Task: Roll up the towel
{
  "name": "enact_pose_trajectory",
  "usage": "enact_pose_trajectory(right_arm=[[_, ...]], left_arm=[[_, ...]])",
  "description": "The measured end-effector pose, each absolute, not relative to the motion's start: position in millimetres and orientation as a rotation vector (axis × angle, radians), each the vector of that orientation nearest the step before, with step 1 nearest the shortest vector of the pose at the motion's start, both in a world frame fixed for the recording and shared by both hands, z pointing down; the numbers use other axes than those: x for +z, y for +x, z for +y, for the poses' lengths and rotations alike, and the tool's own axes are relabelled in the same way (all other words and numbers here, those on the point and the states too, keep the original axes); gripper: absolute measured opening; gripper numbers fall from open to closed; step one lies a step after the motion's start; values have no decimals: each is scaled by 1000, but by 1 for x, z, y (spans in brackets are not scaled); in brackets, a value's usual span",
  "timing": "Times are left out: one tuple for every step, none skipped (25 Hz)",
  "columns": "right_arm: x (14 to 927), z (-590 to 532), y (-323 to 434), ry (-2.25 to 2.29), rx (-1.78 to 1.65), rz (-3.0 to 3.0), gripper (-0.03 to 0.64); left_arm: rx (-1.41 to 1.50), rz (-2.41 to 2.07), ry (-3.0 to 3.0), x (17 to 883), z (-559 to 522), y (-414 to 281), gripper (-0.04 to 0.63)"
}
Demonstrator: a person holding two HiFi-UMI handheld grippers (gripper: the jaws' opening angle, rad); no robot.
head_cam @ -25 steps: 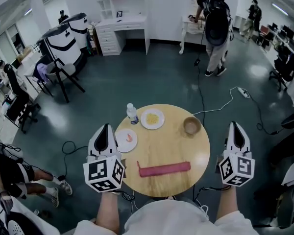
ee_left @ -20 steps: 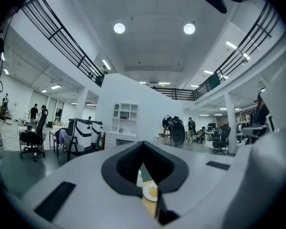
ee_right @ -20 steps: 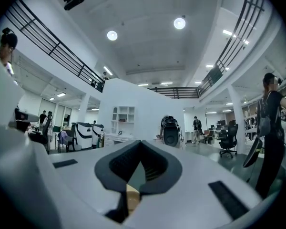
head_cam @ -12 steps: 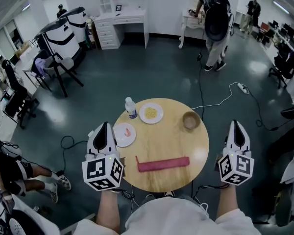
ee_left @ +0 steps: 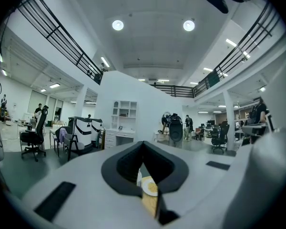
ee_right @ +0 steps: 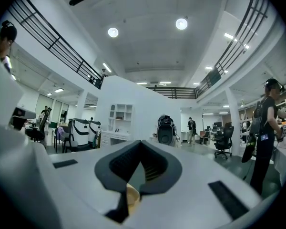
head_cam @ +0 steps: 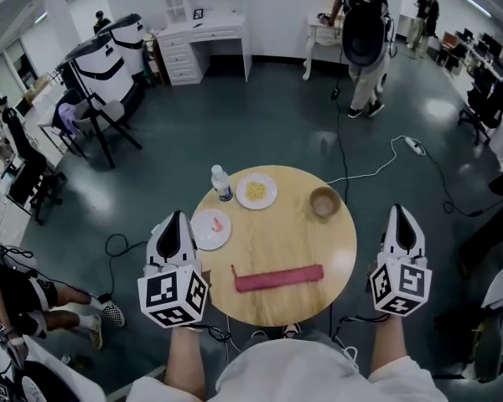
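Note:
The red towel [head_cam: 278, 278] lies as a long narrow strip across the near part of the round wooden table [head_cam: 293, 239]. My left gripper [head_cam: 174, 218] hovers off the table's left edge, level with it, shut and empty. My right gripper [head_cam: 400, 211] hangs off the table's right edge, also shut with nothing in it. Neither touches the towel. In the left gripper view the closed jaws [ee_left: 143, 147] frame a sliver of the table and the yellow-food plate [ee_left: 151, 187]. In the right gripper view the closed jaws [ee_right: 142, 146] frame the bowl [ee_right: 131, 195].
On the table's far half stand a water bottle [head_cam: 221, 182], a plate of yellow food [head_cam: 256, 191], a plate with a pink item [head_cam: 210, 229] and a wooden bowl [head_cam: 324, 200]. A cable [head_cam: 377, 172] runs over the floor. A person with a backpack [head_cam: 362, 36] stands far behind.
The head view has shifted slightly, so the table sits a little higher in the picture. Both grippers and the towel keep their places.

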State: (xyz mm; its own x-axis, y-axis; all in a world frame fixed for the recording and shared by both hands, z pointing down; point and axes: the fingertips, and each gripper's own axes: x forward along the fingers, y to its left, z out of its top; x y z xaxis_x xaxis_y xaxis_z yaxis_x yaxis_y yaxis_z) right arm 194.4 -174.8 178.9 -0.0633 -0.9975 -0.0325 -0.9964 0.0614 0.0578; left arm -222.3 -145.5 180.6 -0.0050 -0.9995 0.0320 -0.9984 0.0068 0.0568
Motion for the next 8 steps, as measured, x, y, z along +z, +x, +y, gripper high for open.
enact_pose_trajectory(right_arm=[[179, -175, 195, 2139, -97, -2276, 0], [180, -175, 196, 2139, -95, -2277, 0], [180, -175, 196, 2137, -94, -2277, 0], [179, -174, 197, 2135, -94, -2277, 0], [178, -173, 197, 2133, -93, -2278, 0], [177, -171, 197, 2132, -92, -2278, 0], [176, -170, 197, 2131, -91, -2279, 0], [175, -168, 197, 2130, -90, -2280, 0]], left_arm=[[-25, -2182, 2170, 181, -145, -221, 3], [-24, -2180, 2168, 182, -146, -220, 3], [-22, -2178, 2167, 182, -145, -219, 3], [-21, -2176, 2167, 182, -145, -218, 3], [-20, -2174, 2167, 181, -144, -218, 3], [-20, -2171, 2168, 180, -143, -217, 3], [-19, -2169, 2169, 178, -142, -216, 3], [-19, -2167, 2170, 177, -141, -215, 3]])
